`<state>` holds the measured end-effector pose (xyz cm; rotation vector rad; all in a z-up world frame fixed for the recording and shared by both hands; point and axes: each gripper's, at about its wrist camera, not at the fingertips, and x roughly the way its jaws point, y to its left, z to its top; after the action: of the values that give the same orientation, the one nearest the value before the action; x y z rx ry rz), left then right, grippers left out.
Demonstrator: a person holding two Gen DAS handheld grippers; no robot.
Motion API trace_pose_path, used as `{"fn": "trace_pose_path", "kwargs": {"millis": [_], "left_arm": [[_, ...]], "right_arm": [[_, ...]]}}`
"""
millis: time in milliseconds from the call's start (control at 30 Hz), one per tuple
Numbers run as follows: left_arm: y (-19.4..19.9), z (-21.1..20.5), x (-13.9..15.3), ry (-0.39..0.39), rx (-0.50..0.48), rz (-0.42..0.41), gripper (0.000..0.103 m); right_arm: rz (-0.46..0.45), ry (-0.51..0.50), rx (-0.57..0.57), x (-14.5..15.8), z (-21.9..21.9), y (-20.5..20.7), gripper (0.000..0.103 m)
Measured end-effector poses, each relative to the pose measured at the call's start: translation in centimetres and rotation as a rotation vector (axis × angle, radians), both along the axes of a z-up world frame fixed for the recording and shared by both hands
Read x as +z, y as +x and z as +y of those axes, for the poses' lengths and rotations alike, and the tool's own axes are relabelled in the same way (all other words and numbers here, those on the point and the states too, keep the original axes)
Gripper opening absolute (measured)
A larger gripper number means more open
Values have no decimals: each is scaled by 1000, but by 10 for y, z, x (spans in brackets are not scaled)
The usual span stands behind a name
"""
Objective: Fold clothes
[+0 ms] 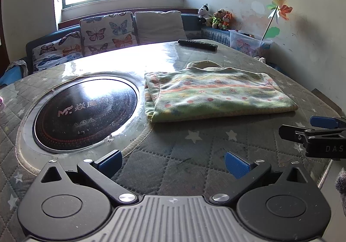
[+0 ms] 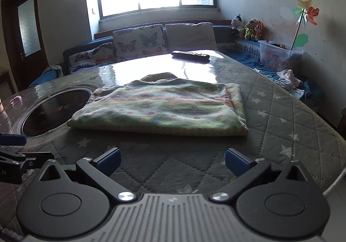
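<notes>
A green garment with orange stripes and dots [image 1: 218,93] lies folded in a flat rectangle on the quilted table; it also shows in the right wrist view [image 2: 160,110]. My left gripper [image 1: 173,163] is open and empty, hovering over the table short of the garment's near edge. My right gripper [image 2: 172,160] is open and empty, also short of the near edge. The right gripper's fingers [image 1: 302,130] show at the right edge of the left wrist view, and the left gripper's fingers [image 2: 13,140] show at the left edge of the right wrist view.
A round black induction cooktop [image 1: 86,110] is set into the table left of the garment. A black remote [image 1: 197,44] lies at the far edge. A sofa with butterfly cushions [image 1: 108,32] stands behind. A plastic toy box [image 2: 279,54] stands at the right wall.
</notes>
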<state>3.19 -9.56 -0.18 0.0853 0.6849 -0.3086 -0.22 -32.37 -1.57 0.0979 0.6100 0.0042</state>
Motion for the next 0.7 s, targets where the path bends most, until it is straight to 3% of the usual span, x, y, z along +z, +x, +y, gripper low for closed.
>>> {"fn": "trace_pose_path", "kwargs": {"millis": [700], "left_arm": [[-10, -7, 0, 11, -19, 2, 103]], "right_arm": [[16, -14, -9, -2, 9, -9, 103]]}}
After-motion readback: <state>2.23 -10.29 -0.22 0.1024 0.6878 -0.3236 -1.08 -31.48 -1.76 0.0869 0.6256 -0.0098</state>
